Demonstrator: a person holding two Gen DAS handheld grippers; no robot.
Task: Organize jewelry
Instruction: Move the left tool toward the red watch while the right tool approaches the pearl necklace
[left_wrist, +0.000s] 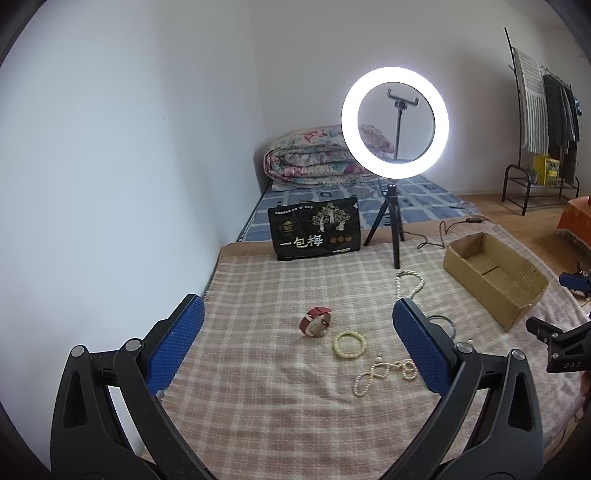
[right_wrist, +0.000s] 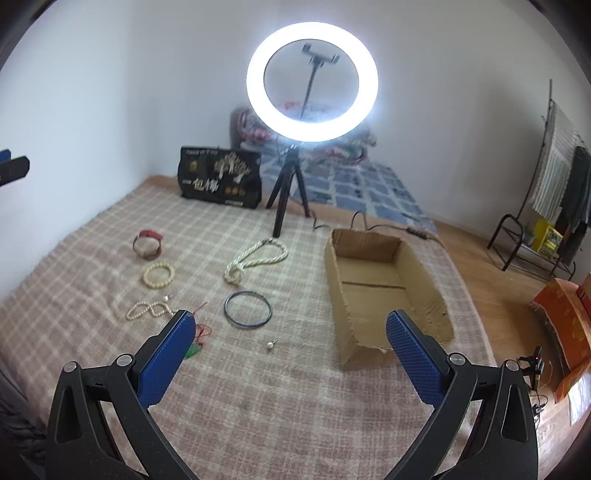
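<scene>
Jewelry lies scattered over a checked blanket (right_wrist: 258, 387), none of it in the cardboard box (right_wrist: 373, 291) that sits open to the right. Both grippers hover above the blanket with jaws spread wide and nothing between them: the left gripper (left_wrist: 297, 317) faces a red-strapped watch (left_wrist: 316, 321), with a cream bead bracelet (left_wrist: 349, 343) just beside it and a pearl strand (left_wrist: 384, 373) nearer the right finger. The right gripper (right_wrist: 290, 325) looks over a dark bangle (right_wrist: 247, 308), a small pearl earring (right_wrist: 271, 345), a thick pearl necklace (right_wrist: 256, 258) and a red cord with a green charm (right_wrist: 197, 339) beside its left finger. At the far edge stands a black bag (left_wrist: 316, 229) printed with the characters 一包梅 and gold figures; smaller print on it is unreadable. Next to it a lit ring light (left_wrist: 394, 122) rises on a tripod. A black clamp (left_wrist: 557, 350) at the left view's right edge reads "DAS".
</scene>
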